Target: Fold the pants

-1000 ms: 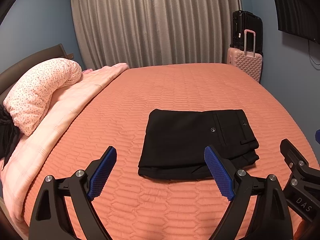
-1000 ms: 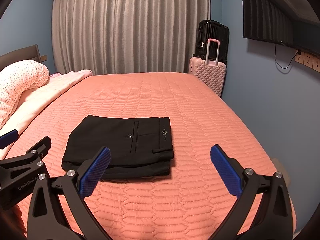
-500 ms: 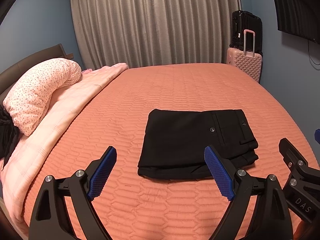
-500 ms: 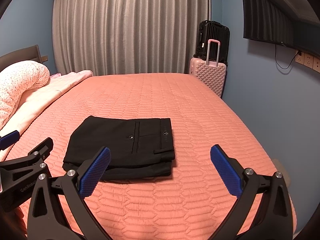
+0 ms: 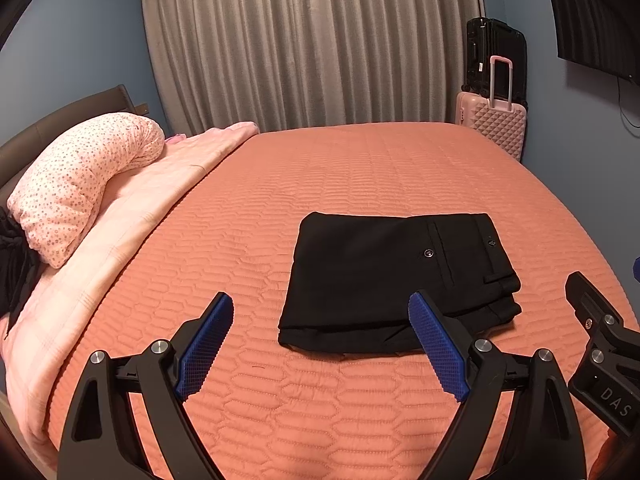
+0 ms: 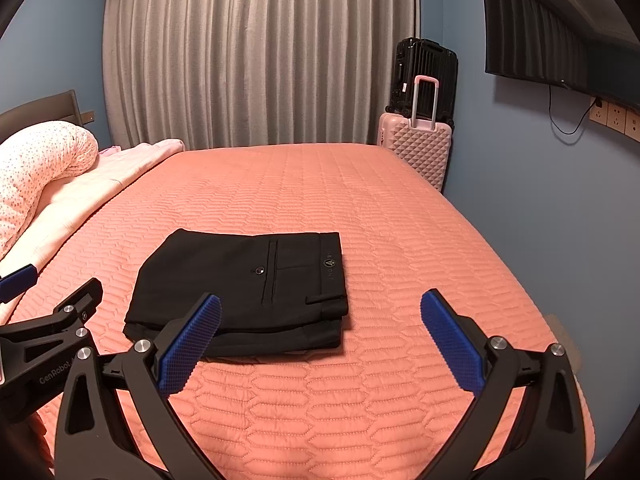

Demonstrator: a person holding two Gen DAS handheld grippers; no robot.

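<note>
Black pants (image 5: 384,276) lie folded into a compact rectangle on the orange quilted bed (image 5: 360,168), back pocket and button facing up. They also show in the right wrist view (image 6: 244,284). My left gripper (image 5: 320,344) is open and empty, held above the bed just short of the pants' near edge. My right gripper (image 6: 320,340) is open and empty, near the pants' near right corner. Neither touches the pants.
A spotted pink pillow (image 5: 80,184) and a pale pink blanket (image 5: 132,216) lie at the bed's left. A pink suitcase (image 6: 416,148) and a black one (image 6: 424,68) stand by the curtain. A TV (image 6: 560,32) hangs on the right wall.
Both grippers have drifted slightly; the pants sit a touch higher in the right wrist view. Both stay open and the pants have not moved.
</note>
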